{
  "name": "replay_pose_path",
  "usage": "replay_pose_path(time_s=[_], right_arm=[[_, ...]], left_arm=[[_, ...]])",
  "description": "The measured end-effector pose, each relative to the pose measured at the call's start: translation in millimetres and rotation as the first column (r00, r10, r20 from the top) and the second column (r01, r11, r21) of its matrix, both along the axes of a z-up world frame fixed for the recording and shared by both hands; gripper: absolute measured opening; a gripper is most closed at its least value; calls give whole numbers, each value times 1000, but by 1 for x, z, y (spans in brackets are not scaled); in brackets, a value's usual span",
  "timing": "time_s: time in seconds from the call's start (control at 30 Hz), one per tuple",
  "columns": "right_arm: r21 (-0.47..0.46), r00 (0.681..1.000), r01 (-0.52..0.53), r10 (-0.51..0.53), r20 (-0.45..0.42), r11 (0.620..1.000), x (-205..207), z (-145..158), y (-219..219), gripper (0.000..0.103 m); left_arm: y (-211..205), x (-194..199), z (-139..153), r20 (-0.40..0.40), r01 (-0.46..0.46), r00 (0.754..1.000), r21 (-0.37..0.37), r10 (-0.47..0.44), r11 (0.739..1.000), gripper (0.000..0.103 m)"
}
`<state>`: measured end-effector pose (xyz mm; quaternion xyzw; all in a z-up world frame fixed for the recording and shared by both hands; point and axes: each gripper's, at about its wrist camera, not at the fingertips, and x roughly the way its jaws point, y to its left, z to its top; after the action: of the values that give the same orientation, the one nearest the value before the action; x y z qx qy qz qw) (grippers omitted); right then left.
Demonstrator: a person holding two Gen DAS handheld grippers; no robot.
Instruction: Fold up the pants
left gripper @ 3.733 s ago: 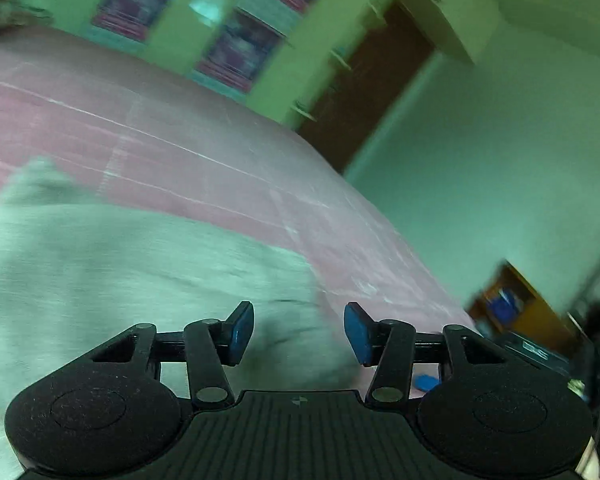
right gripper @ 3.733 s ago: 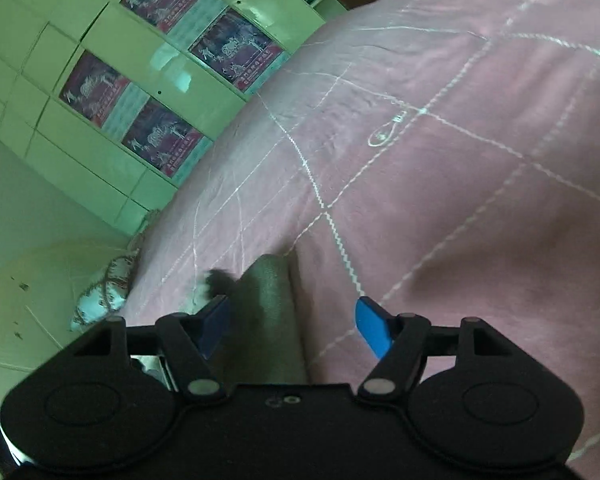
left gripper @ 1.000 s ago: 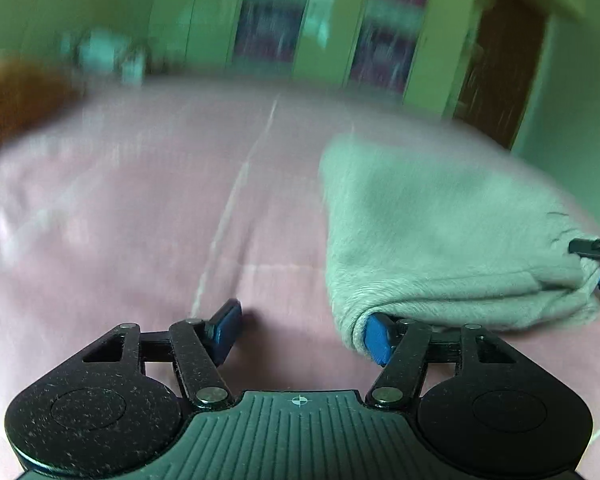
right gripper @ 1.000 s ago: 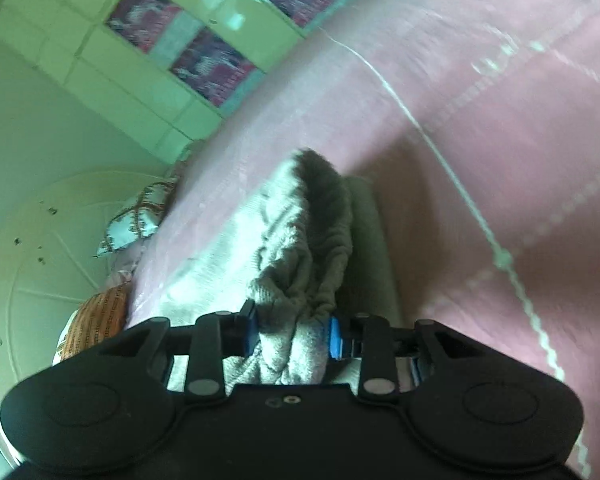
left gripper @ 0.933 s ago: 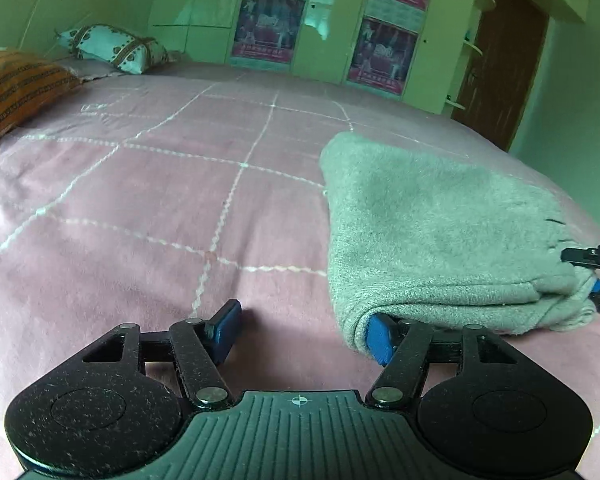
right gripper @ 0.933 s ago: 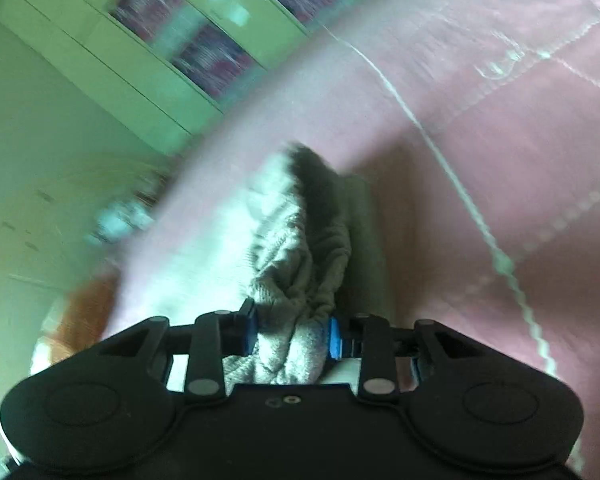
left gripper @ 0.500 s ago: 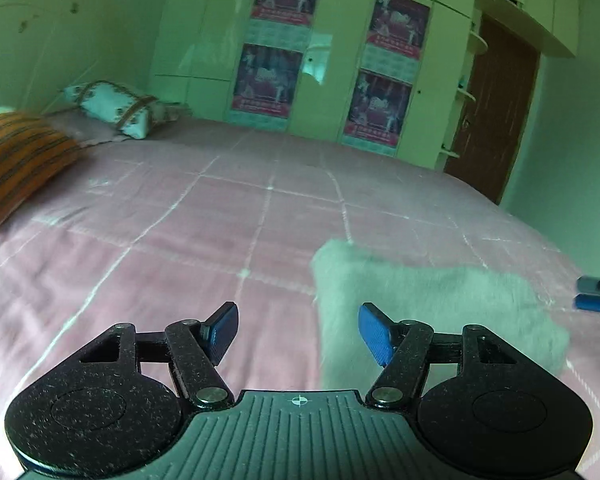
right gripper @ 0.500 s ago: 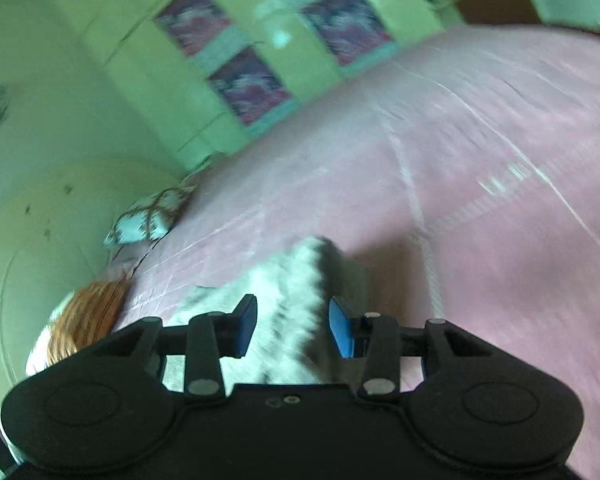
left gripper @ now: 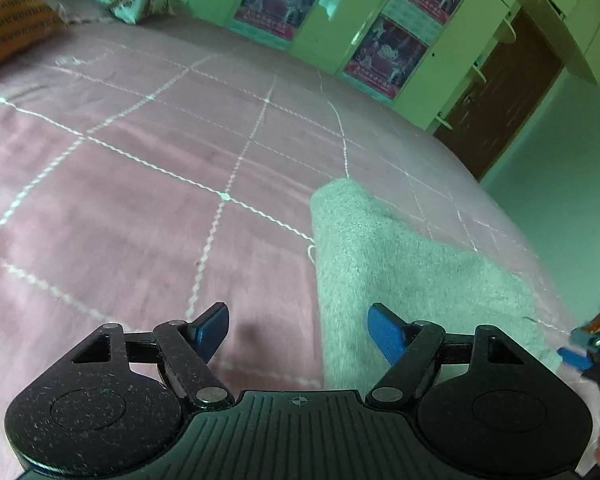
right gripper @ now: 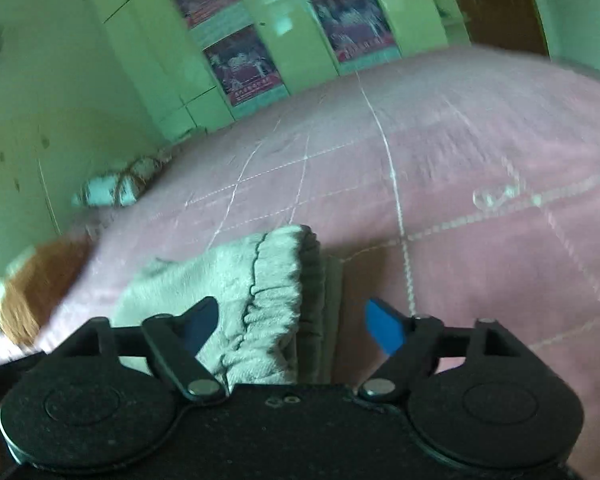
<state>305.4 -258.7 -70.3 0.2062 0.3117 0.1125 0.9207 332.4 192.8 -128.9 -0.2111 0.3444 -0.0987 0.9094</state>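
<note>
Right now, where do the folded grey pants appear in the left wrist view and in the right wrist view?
Left wrist view: the grey pants lie right of centre on the pink bedspread, past the tool's right finger.
Right wrist view: the pants lie at lower centre, elastic waistband nearest the open tool.
Shared landmark: the posters on the green cupboard doors.
</note>
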Motion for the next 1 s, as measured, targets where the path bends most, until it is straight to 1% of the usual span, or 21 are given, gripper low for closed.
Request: replay_pose_path(time_s=[0.07,0.1,0.2,0.27,0.4,0.5,0.67,0.9,0.97,1.0], right_arm=[[22,1000,3,-3,-31,1000,8,-8,5,69],[34,1000,3,-2,-29,999,8,-10,5,69],[32,1000,2,-1,-19,999,8,-12,13,69],[45,1000,-2,3,-30,999,2,-14,18,69],[73,999,11,-7,-52,997,2,-19,15,70],[82,999,11,-6,-52,997,1,-19,16,71],[89,999,9,-4,-51,996,2,-19,19,71],[103,998,6,0,-56,995,3,-20,19,71],[123,998,13,-5,-61,992,4,-23,16,71],[139,998,17,-8,-66,990,5,-24,15,71]], left_arm=[[-7,6,-1,-5,5,1000,30,-5,1000,76],[-11,7,0,-3,10,1000,42,-10,999,76],[-18,5,3,-6,21,1000,80,-21,997,76],[-22,3,5,-2,29,1000,95,-29,995,76],[-30,1,13,16,49,999,133,-52,990,76],[-33,2,18,30,67,997,157,-73,985,76],[-36,5,22,40,72,996,167,-80,983,76],[-38,9,18,28,83,996,174,-90,981,76],[-38,11,16,21,88,995,166,-93,982,76],[-36,13,15,16,93,995,146,-97,985,76]])
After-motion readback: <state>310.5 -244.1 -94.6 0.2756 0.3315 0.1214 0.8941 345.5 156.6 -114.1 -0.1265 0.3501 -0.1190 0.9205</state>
